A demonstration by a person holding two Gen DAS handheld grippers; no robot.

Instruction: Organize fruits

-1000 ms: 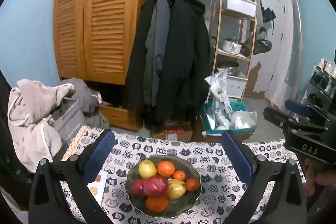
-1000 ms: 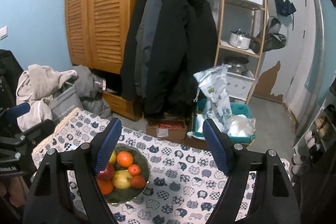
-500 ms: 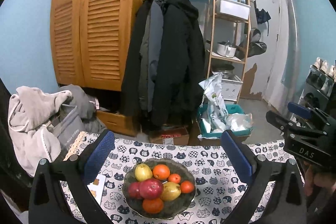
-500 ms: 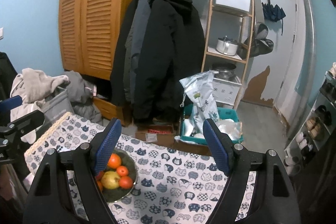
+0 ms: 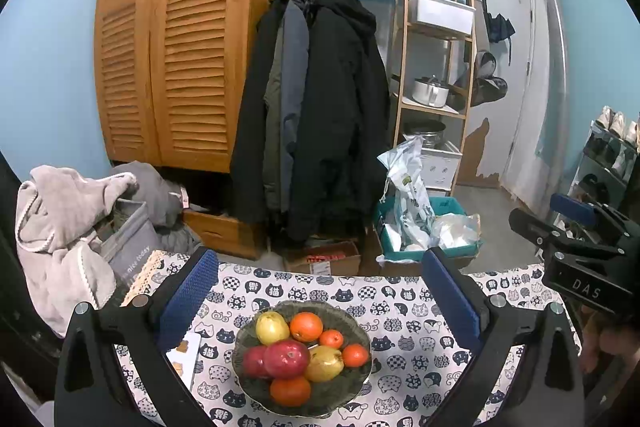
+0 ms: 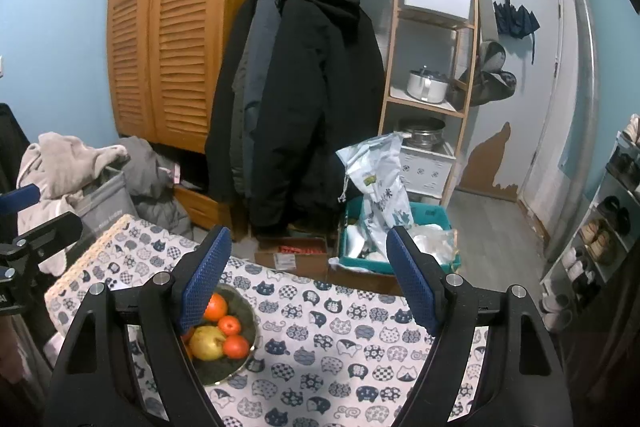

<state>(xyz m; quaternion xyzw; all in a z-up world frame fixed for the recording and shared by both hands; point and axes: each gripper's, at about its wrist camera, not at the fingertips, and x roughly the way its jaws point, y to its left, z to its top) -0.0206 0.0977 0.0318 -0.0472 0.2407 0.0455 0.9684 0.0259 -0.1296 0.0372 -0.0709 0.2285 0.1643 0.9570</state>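
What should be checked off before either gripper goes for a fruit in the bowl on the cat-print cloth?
1. Left gripper open and empty: ok, fingers spread wide.
2. Right gripper open and empty: ok.
3. Bowl framed between the left fingers: ok, fruit in plain sight.
4. Top fruit reachable: ok, the red apple lies uncovered on the pile.
5. Bowl lined up for the right gripper: not ok, it sits off to the left, partly behind the left finger.
6. Place to sort fruit into: cannot tell, only the tablecloth and a card show nearby.
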